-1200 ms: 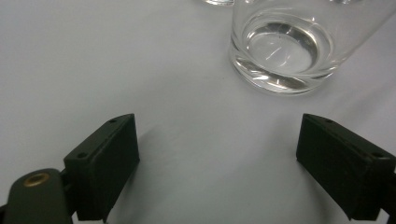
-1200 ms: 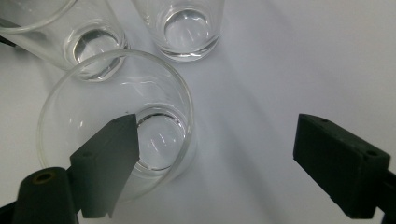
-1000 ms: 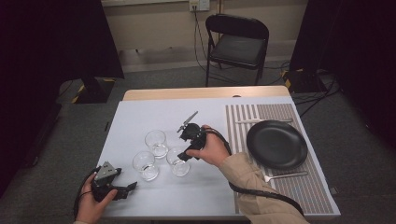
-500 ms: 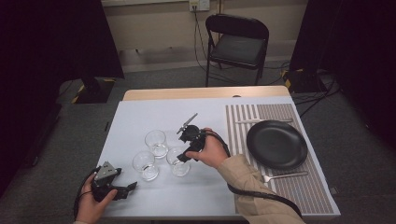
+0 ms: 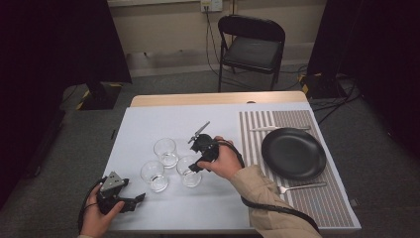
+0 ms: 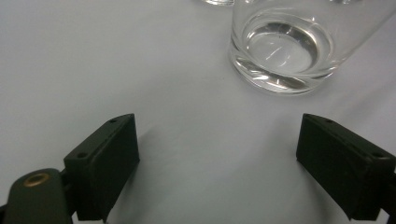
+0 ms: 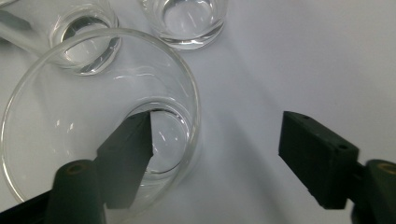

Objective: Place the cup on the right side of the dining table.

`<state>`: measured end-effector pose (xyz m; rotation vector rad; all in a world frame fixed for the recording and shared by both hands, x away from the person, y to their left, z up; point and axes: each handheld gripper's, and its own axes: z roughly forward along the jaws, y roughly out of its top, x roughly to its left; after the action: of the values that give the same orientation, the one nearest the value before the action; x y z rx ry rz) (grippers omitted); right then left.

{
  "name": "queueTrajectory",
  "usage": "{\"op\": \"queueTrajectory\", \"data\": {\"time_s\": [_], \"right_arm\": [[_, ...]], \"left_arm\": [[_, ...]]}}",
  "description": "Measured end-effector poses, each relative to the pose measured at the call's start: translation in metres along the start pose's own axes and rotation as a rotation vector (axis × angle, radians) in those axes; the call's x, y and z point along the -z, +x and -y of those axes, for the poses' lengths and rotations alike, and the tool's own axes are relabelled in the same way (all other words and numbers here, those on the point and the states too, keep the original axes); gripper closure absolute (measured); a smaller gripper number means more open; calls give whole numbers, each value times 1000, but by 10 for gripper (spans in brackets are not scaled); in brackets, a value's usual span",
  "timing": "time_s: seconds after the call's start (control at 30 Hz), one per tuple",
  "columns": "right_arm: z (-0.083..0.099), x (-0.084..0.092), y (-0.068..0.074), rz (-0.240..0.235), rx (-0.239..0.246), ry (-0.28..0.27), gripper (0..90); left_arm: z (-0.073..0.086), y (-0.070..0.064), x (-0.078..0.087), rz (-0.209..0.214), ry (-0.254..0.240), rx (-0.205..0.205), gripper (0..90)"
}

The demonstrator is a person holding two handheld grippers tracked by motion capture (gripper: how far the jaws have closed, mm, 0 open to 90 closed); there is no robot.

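**Right claw straddling the rim of a glass**

In the high view the right hand is covering most of the right gripper (image 5: 198,157), so its jaw tips are hard to make out there. The right gripper view is showing them plainly: one jaw is sitting inside the near glass (image 7: 100,126), its edge blurred through the clear wall, and the other is standing well outside on the bare sheet. The jaws have just been closing, with the glass wall between them, but the pads are not yet pressing it; the claw is released. The glass's near rim is running off the picture's lower edge.

The glass is a short, round, clear tumbler with a thick base, standing upright on the white sheet (image 5: 218,124), nearest the right hand of a cluster of three. The other two glasses (image 5: 165,151) are looking alike.

The left gripper (image 5: 130,201) is resting near the table's front edge, jaws wide apart and gripping nothing, a glass (image 6: 299,46) cut off at the top just ahead
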<state>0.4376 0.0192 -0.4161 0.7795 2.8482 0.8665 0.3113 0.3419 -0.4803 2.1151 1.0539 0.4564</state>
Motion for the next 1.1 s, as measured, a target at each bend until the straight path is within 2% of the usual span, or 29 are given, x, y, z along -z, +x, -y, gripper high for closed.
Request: {"op": "queueTrajectory", "data": {"time_s": [0.13,0.33,0.53,0.57,0.77,1.1], "right_arm": [[0,0,0,-2,-15,5,268],[0,-1,2,-10,-23,11,331],[-1,-1,4,-30,-35,21,421],[-1,-1,5,-43,-40,23,459],[-1,-2,7,-48,-17,30,510],[5,-2,6,-61,-19,51,574]], "left_arm": [[0,0,0,1,1,-2,122],[0,0,0,0,0,0,122],[0,0,0,1,0,0,122],[0,0,0,1,0,0,122],[0,0,0,1,0,-1,122],[0,0,0,0,0,-2,122]]}}
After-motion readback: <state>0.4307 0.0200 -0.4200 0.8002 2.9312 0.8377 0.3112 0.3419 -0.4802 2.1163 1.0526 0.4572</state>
